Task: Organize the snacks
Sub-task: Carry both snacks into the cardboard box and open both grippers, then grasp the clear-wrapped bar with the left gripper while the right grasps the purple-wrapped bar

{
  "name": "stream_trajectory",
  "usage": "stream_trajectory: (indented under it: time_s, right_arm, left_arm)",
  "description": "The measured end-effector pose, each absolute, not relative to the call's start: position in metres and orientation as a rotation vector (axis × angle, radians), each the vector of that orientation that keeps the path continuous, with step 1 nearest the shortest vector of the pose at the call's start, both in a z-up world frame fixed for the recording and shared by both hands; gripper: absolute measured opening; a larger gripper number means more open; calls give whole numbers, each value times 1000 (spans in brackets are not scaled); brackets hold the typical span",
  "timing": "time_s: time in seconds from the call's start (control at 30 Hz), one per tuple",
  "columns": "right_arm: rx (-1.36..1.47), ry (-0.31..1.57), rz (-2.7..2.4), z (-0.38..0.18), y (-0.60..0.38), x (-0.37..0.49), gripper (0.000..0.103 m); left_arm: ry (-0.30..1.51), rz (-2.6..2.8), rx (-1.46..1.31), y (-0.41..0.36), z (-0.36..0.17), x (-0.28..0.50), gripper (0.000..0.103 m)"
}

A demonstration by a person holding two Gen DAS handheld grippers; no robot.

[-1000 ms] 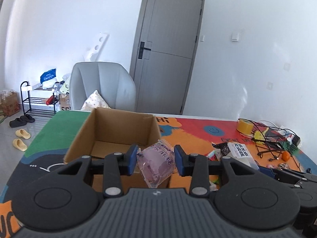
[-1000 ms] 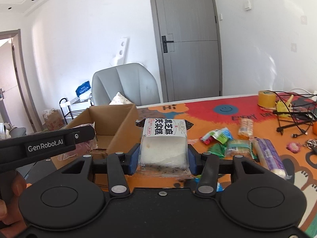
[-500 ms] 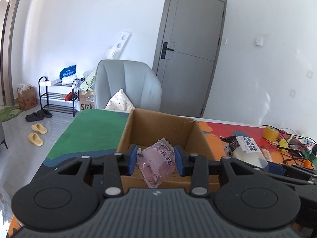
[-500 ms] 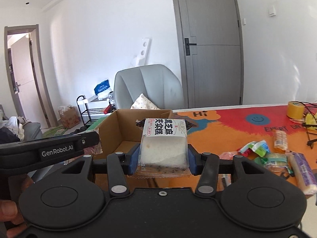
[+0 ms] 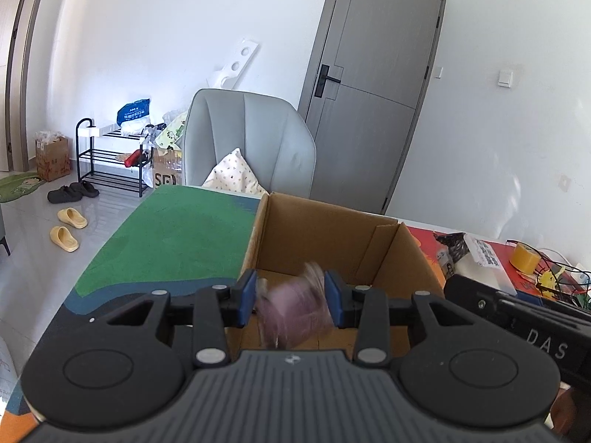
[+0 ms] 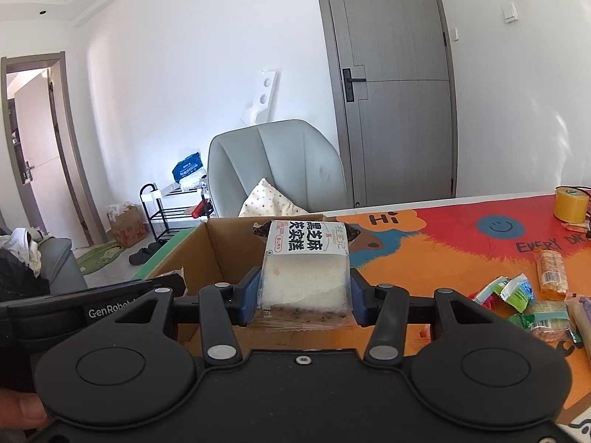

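Over the last second both grippers have swung across the tabletop from the scattered snacks toward the cardboard box (image 5: 332,243), which now fills the left wrist view instead of sitting off to one side. The left gripper (image 5: 290,297) holds a purple snack packet (image 5: 293,310) (blurred here) just above the box's near wall, so a drop looks close. The right gripper (image 6: 304,295) is clamped on a white cake packet (image 6: 306,277) beside the box's right wall, not yet over the opening. More loose snacks (image 6: 517,295) wait near the mat's right edge. The left gripper's body (image 6: 92,306) sits close by, crowding the box's opening for the right.
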State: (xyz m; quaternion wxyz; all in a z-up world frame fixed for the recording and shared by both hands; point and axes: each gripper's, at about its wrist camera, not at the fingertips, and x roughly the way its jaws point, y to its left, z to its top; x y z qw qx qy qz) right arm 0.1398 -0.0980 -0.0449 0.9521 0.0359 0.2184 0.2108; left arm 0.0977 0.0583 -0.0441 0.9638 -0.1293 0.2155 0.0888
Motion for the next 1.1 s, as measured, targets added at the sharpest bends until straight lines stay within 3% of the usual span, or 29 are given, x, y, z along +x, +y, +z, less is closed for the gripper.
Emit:
stream_trajectory:
  time_s: [0.3,0.4,0.43,0.47,0.6,0.67,0.7,0.93,1.1]
  right_arm:
    - [53,445,480,-45,-85,140,49]
    - [62,438,487,-43,-87,138,56]
    - [70,436,482,-42,-89,138,63]
    - [77,436,474,-41,-91,138,68]
    - [103,445,447,-41,-102,136,72]
    - [112,449,422,-43,-109,134,76]
    - [115,451,411,-43,-113,132,77]
    - [149,463,319,-45,-152,116,83]
    - [183,453,269,-44,-180,106,93]
  left_arm:
    - [442,174,-294,63,-38,94,45]
    - [442,173,-297,64,-36,94,53]
    - [438,180,-296,63,-36,93,54]
    - [438,185,-293,63,-36,94,57]
    - [417,197,-274,55,-34,94,70]
    - [415,239,-260,48,-34,93,88]
    - [413,251,-257,46,-34,93,91]
    - [403,273,-272,34,-29,80,96]
    - [377,273,-268,24,-23,73,97]
